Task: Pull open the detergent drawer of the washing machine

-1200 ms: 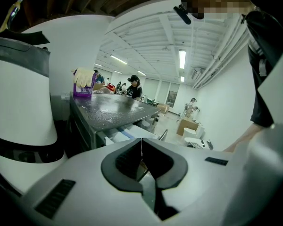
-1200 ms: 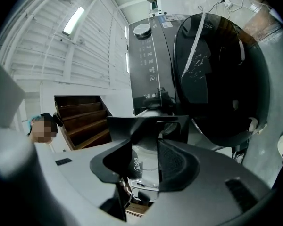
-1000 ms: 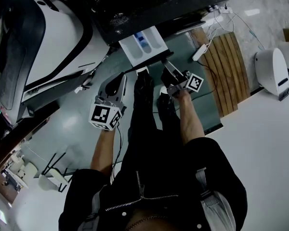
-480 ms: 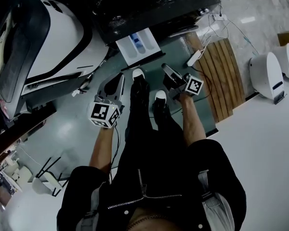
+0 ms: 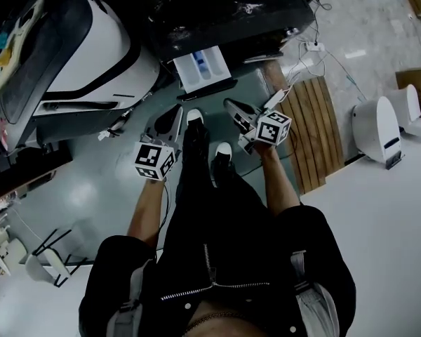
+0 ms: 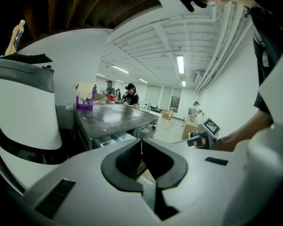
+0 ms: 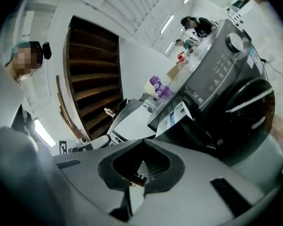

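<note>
While the drawer (image 5: pixel 202 67) is already standing well out of the front of the washing machine (image 5: pixel 224 16), its white and blue compartments showing from above, neither tool is touching it. The left tool (image 5: pixel 174 114) is pointing towards the machine from below the drawer in the head view, its jaws pressed together on nothing. The right tool (image 5: pixel 231 106) is sitting near the drawer's front edge, below it and to the right in that view, its jaws likewise together and empty. I am judging the pull as done or nearly so, and the risks are now lying in what is surrounding the drawer.

The drawer is jutting out over the floor just ahead of the person's shoes (image 5: pixel 194 117), so a step forward or a lifting knee is likely to knock it, straining its runners or shoving it back in. A swinging tool is posing the same danger, since both are hanging near its front. If the drawer is needing to come further out, closed jaws are gripping nothing, and a hard tug is risking dragging it past its stop. Cables (image 5: pixel 305 51) are trailing across the floor beside the wooden slats (image 5: pixel 312 125) on the right, so a sideways step is inviting a trip.
</note>
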Tool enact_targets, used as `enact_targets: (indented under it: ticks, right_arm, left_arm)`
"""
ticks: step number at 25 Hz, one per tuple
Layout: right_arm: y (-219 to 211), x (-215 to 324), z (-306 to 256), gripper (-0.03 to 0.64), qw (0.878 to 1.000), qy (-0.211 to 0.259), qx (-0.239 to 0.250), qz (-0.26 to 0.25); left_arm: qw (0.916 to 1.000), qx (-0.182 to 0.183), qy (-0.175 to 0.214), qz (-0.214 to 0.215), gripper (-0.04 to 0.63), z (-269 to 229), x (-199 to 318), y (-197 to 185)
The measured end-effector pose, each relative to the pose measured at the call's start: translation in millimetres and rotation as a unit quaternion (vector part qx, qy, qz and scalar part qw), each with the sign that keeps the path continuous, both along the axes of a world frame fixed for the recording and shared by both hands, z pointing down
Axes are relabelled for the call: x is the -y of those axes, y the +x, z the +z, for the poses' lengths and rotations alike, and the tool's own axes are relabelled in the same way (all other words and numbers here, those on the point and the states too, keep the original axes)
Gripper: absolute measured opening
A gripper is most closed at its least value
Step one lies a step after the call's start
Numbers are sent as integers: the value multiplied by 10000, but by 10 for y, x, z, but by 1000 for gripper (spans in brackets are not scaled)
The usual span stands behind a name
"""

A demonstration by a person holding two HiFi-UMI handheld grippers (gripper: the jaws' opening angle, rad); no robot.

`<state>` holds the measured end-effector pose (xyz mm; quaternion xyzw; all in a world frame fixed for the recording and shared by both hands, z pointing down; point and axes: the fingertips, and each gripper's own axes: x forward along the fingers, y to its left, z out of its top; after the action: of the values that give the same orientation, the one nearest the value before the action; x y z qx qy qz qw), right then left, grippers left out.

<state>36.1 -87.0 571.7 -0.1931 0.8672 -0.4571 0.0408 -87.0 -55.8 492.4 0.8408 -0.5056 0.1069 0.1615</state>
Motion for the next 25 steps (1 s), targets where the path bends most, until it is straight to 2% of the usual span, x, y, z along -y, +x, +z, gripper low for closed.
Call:
enact_targets:
  ticks: [2,5,9,13,17,21,25]
  right_arm:
    - [4,10,-143,5,9990,313,-303,-58]
    - [83,102,-311,5,9918,742,-1028,164]
    - [180,176,-608,5,9728,1373,-1795,511]
    - [230,197,-924,5,9497,2017,-2291,693]
    - [244,182,-1230,5,9314,2493,-2520,833]
    - [293,117,-1570,3,9279,2705,-2363,1003]
    - [357,80,-1813,3,9156,3028,-2381,1154]
  left_arm:
    - [9999,43,68,-64,20,-50,-12,2]
    - [9996,100,193,-172,20,-144,-23,-9]
    - [9987,174,378,-286,20,-316,-57,-10]
    - [9972,210,596,-402,20,-504,-93,30]
    - [9951,286,830,-457,20,-722,-118,53]
    - [9930,373,1016,-475,20,-898,-157,75]
    - [9912,422,1153,-489,20,-999,-177,85]
